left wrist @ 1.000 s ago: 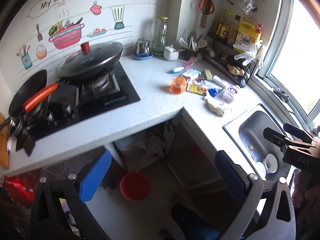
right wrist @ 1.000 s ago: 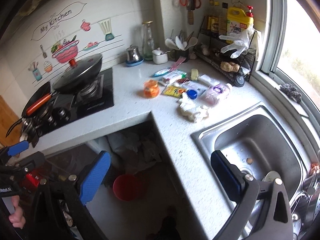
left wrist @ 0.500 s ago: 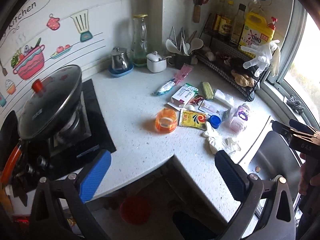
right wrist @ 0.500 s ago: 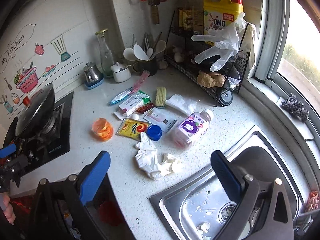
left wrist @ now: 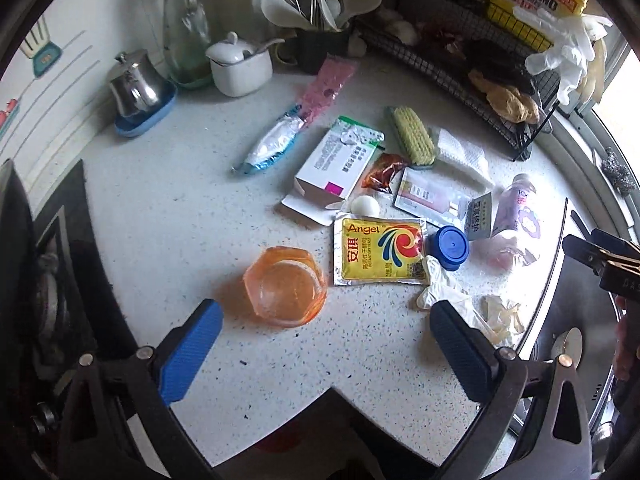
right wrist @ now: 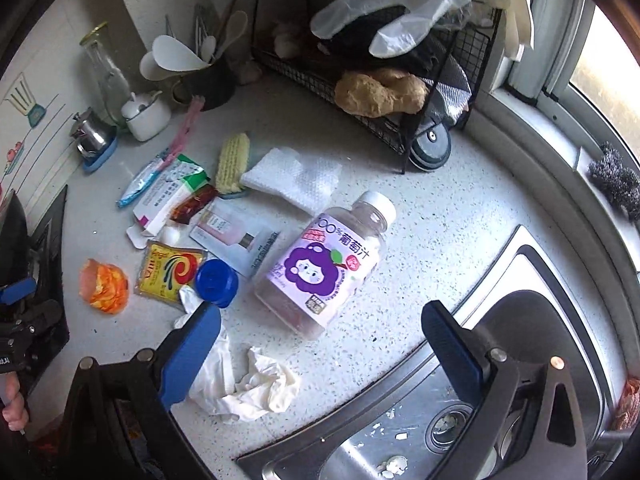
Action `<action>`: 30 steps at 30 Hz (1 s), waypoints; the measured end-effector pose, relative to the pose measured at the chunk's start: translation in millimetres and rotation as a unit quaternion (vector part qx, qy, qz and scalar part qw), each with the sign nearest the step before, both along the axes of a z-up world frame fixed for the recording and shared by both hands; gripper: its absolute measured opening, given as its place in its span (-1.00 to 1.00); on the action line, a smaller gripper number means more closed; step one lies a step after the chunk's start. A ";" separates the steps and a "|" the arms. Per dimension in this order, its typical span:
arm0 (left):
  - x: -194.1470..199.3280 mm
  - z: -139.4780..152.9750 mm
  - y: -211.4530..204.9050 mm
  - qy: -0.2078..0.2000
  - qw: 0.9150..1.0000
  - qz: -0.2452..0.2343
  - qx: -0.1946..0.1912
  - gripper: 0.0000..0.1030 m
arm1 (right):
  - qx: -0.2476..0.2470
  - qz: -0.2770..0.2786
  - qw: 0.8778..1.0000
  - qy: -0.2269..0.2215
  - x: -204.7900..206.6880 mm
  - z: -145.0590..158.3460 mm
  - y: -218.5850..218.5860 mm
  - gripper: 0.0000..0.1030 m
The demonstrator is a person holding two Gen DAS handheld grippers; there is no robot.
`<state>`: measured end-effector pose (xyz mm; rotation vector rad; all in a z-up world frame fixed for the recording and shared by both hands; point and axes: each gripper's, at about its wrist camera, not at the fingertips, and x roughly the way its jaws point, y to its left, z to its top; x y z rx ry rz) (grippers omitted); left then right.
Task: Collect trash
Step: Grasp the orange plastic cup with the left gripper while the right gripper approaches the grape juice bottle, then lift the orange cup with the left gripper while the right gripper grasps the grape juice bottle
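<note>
Trash lies scattered on the speckled white counter (left wrist: pixel 168 208). An orange plastic cup (left wrist: pixel 285 286) sits just ahead of my open, empty left gripper (left wrist: pixel 326 336). Beside it lie a yellow Angel sachet (left wrist: pixel 378 251), a blue cap (left wrist: pixel 450 247), a white medicine box (left wrist: pixel 340 164) and a silver wrapper (left wrist: pixel 272 144). A purple-labelled juice bottle (right wrist: pixel 324 264) lies on its side just ahead of my open, empty right gripper (right wrist: pixel 320 336). Crumpled white tissue (right wrist: pixel 244 384) lies by the right gripper's left finger (right wrist: pixel 190 354). The orange cup also shows in the right wrist view (right wrist: pixel 105 285).
A steel sink (right wrist: pixel 400 432) lies at the right, with scraps near its drain. A black wire rack (right wrist: pixel 384 120) with ginger and gloves stands at the back. A utensil holder (left wrist: pixel 316 40), sugar pot (left wrist: pixel 240 66), glass bottle (left wrist: pixel 186 28) and steel pot (left wrist: pixel 138 86) line the wall. The stove (left wrist: pixel 44 280) is at the left.
Both grippers have moved forward and down toward the counter; the trash is now much closer. The left faces the orange cup, the right the juice bottle. Both stay open.
</note>
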<state>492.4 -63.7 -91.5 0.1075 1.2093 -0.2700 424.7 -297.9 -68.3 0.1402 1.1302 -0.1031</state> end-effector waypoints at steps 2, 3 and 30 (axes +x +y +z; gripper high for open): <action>12.5 -15.0 -0.4 0.028 1.000 -0.010 -0.009 0.80 | 0.003 -0.014 1.000 0.012 2.7 -9.3 -7.9 0.95; 17.2 -21.5 -0.5 0.039 0.999 -0.012 -0.011 0.76 | 0.003 -0.020 1.000 0.016 2.5 -12.7 -11.4 0.95; 41.5 -81.5 -32.9 0.095 0.995 -0.002 0.014 -0.88 | 0.058 -0.112 0.987 0.099 74.9 -69.3 -15.1 0.95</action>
